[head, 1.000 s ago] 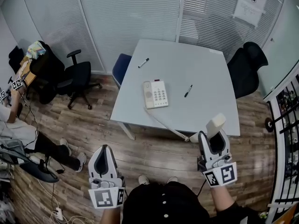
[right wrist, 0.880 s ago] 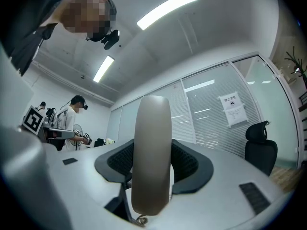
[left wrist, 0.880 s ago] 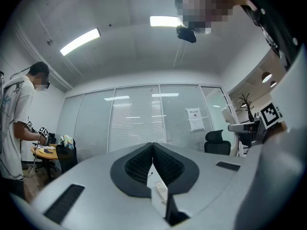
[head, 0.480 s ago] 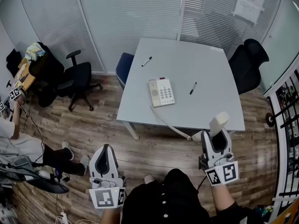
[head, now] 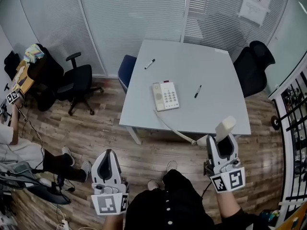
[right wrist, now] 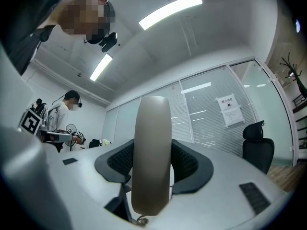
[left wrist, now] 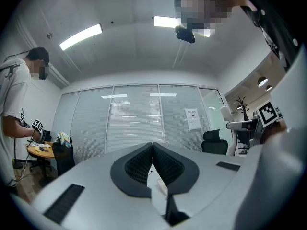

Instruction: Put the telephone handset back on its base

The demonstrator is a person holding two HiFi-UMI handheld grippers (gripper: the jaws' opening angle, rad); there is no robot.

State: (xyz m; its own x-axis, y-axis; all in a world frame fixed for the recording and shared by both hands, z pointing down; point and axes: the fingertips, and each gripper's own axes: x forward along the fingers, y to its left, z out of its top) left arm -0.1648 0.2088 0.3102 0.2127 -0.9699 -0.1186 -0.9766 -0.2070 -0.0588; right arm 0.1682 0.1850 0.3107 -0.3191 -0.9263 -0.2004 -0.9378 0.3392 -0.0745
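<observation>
1. Right gripper clamps the beige handset upright, well clear of the telephone base.
2. Coiled cord trails from the base to the handset.
3. Left gripper, jaws together and empty, sits farther from the base.

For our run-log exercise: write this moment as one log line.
right gripper: shut on handset | left gripper: shut, empty | base: on table, no handset | cord: over table edge

- Paper notice on the partition wall: printed heading, too small to read.
- Telephone base on the desk: key digits not legible.
</observation>
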